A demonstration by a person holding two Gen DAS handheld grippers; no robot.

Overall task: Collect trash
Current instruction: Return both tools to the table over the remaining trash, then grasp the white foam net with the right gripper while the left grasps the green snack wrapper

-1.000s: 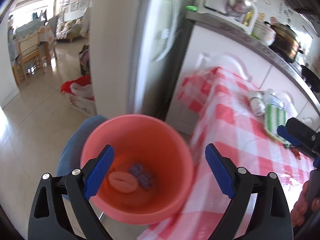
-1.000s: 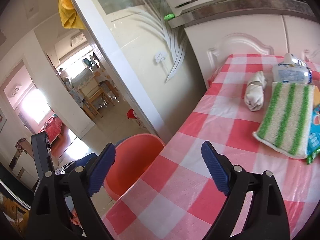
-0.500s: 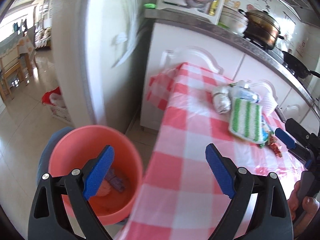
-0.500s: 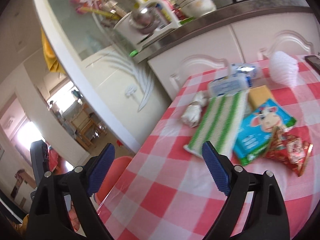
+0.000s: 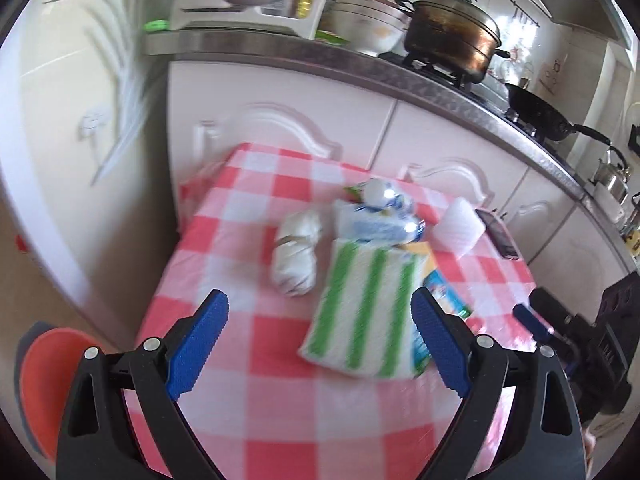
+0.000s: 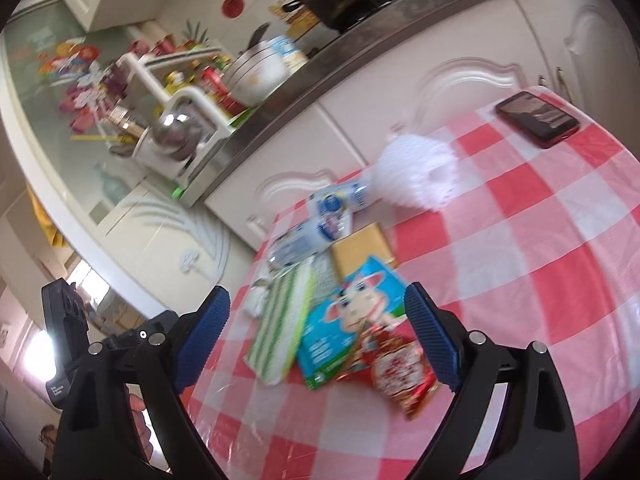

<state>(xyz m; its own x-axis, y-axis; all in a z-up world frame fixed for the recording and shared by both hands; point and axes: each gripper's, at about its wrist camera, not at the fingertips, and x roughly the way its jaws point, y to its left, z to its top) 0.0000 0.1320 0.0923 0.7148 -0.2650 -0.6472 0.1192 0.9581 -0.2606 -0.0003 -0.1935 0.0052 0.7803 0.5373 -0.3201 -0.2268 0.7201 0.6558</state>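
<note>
The kitchen worktop point(image 5: 248, 344) now fills both views, the bucket point(image 5: 48, 364) swung aside left; both hand-held grippers, left point(image 5: 316, 340) and right point(image 6: 316, 340), gape empty over the trash point(image 6: 352, 320), so picking comes next.

Wrappers point(image 6: 396, 368) clustered mid-table point(image 5: 280, 412) — bucket point(image 5: 48, 364) left, below edge.

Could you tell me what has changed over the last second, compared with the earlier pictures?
Both views have swung from the pink bucket, now at the left view's edge, to the trash pile on the checked table. The left gripper and right gripper stay open and empty. The striped cloth and red wrapper lie untouched.
</note>
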